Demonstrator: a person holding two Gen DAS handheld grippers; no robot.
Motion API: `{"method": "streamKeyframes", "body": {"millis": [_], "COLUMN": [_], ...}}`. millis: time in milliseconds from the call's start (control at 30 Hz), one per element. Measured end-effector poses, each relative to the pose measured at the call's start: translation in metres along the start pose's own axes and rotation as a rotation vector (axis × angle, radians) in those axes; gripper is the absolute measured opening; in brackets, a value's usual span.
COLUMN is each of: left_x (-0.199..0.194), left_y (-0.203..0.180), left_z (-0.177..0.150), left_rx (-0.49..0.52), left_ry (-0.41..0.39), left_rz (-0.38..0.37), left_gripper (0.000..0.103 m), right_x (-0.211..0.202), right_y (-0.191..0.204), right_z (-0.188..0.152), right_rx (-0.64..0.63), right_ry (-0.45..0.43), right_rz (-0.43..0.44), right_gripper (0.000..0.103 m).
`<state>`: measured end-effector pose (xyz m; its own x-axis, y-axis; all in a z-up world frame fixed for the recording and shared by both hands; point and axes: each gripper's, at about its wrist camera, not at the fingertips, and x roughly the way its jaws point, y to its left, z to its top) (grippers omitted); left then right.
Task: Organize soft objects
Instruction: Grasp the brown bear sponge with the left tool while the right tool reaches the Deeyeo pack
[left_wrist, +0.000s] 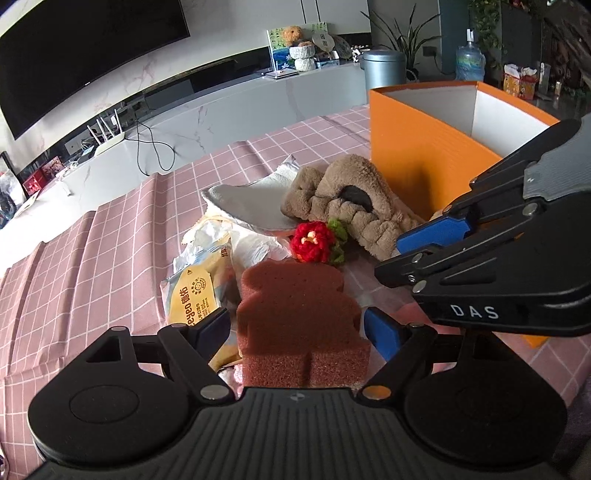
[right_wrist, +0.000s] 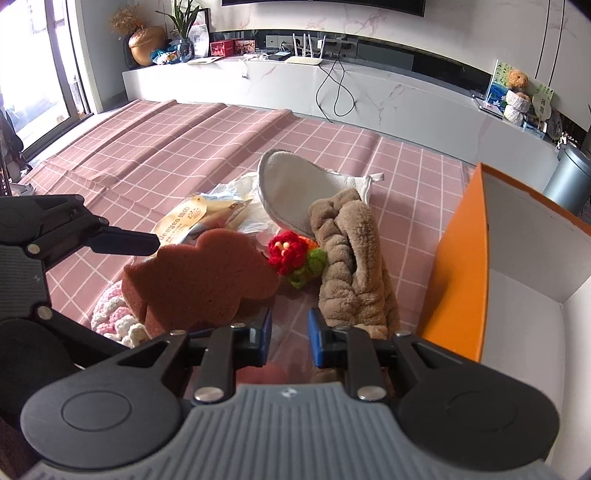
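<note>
My left gripper (left_wrist: 295, 328) is shut on a brown cloud-shaped sponge (left_wrist: 299, 325) and holds it above the pink checked cloth; the sponge (right_wrist: 207, 280) also shows in the right wrist view, with a left finger (right_wrist: 122, 240) at its edge. My right gripper (right_wrist: 290, 338) is open and empty, low over the cloth beside a brown plush towel (right_wrist: 351, 266). It shows in the left wrist view (left_wrist: 424, 240) next to the towel (left_wrist: 354, 206). A red crochet flower (left_wrist: 314, 242) (right_wrist: 288, 253) lies between sponge and towel.
An open orange box (left_wrist: 417, 147) (right_wrist: 461, 266) stands to the right of the pile. A white slipper (left_wrist: 247, 206) (right_wrist: 288, 192), a wet-wipe pack (left_wrist: 195, 295) (right_wrist: 184, 218) and a pink-white crochet piece (right_wrist: 114, 314) lie on the checked tablecloth (right_wrist: 147, 147).
</note>
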<state>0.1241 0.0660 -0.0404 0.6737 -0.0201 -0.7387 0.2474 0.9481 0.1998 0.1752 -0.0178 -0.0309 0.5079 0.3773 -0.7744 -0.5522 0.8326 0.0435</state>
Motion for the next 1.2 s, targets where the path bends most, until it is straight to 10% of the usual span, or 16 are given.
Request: {"method": "streamKeyframes", "body": {"millis": [700, 1200], "left_x": [-0.046, -0.027], "left_y": [0.064, 0.156], "left_z": [-0.010, -0.053], "left_rx": [-0.305, -0.620], "left_ry": [-0.148, -0.111], "left_rz": [0.101, 0.285], "left_gripper": [0.075, 0.075], "right_x": [-0.007, 0.073], "right_y": [0.016, 0.092], "right_z": [0.020, 0.053], "right_rx": [0.073, 0.088], "right_ry": [-0.067, -0.021], "right_rz": [0.029, 0.069], "right_gripper": [0.027, 0.081]}}
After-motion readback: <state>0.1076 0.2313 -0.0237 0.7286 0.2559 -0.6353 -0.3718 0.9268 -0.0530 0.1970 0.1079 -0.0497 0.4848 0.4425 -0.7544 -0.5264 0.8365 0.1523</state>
